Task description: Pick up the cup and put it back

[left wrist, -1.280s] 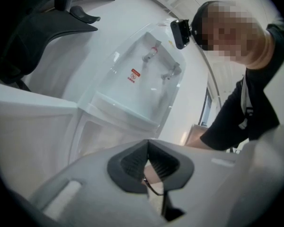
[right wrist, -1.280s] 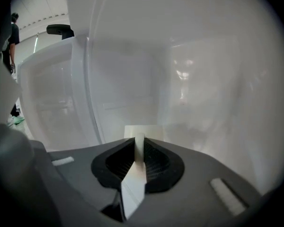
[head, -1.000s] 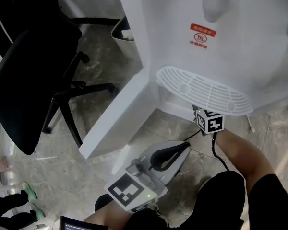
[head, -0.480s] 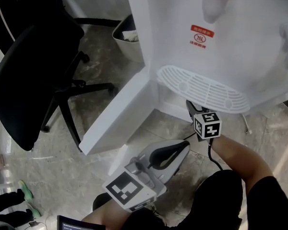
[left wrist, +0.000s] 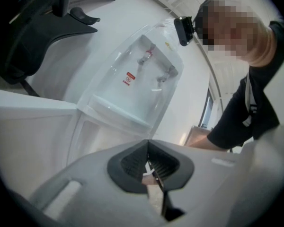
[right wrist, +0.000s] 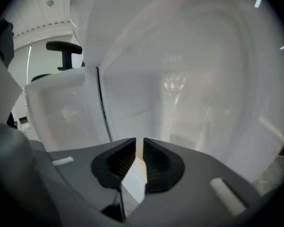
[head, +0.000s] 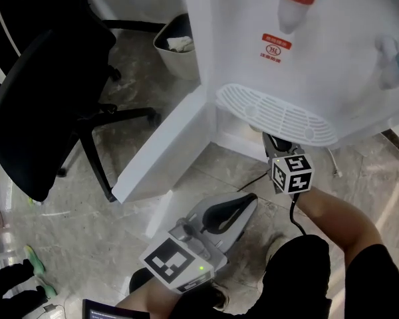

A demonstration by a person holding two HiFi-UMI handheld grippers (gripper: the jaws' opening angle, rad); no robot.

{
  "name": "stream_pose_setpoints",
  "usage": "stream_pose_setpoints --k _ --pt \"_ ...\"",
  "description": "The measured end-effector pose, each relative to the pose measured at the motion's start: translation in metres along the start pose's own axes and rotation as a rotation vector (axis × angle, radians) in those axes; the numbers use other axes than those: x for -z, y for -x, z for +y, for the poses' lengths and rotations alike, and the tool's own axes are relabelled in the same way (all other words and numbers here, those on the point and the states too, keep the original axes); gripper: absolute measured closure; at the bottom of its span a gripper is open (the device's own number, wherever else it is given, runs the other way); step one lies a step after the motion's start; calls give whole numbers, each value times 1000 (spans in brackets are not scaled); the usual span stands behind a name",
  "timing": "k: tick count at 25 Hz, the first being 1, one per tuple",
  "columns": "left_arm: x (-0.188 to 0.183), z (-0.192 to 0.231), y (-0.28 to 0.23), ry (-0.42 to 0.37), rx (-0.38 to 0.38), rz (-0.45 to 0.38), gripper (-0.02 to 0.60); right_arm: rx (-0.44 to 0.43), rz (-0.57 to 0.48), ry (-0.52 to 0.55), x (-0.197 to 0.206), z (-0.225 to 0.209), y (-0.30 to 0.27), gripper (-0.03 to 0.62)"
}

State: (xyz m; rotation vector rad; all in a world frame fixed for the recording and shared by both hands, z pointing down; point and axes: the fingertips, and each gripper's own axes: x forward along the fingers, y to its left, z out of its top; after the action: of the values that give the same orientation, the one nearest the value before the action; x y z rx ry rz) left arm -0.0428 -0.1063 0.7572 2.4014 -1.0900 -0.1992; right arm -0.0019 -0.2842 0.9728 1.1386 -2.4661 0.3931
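Cup [right wrist: 138, 154] sits pinched by its edge in the right claw [right wrist: 139, 145], jaws just closing; left claw [left wrist: 148, 148] closed.

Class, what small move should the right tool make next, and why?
Probably ease the right tool back out from under the drip tray: its jaws have just been closing, a pale strip, likely the cup's wall, sits between them, and the tray hangs close above.

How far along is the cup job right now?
Done: the right gripper has just closed on a white sliver, likely the cup, under the white drip tray. In hand: the pickup. Still to do: lifting it clear and putting it back. The left gripper is shut and empty.
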Motion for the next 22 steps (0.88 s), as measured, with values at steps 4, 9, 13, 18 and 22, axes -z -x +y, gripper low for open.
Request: stream_pose_setpoints --k 4,9,13,18,22 --pt "0 -22 11 33 -61 18 577 -155 40 -7 -31 43 53 587" --pt "-11 -71 32 90 -173 50 577 -267 120 -8 -89 97 144 586" --pt "-61 -132 48 92 -137 111 577 -239 139 -89 -166 125 214 586" --pt "-146 -207 84 160 -104 144 578 -216 176 -159 -266 158 308 586" --pt "-223 -256 107 209 -82 140 577 -188 180 -185 -341 178 368 586"
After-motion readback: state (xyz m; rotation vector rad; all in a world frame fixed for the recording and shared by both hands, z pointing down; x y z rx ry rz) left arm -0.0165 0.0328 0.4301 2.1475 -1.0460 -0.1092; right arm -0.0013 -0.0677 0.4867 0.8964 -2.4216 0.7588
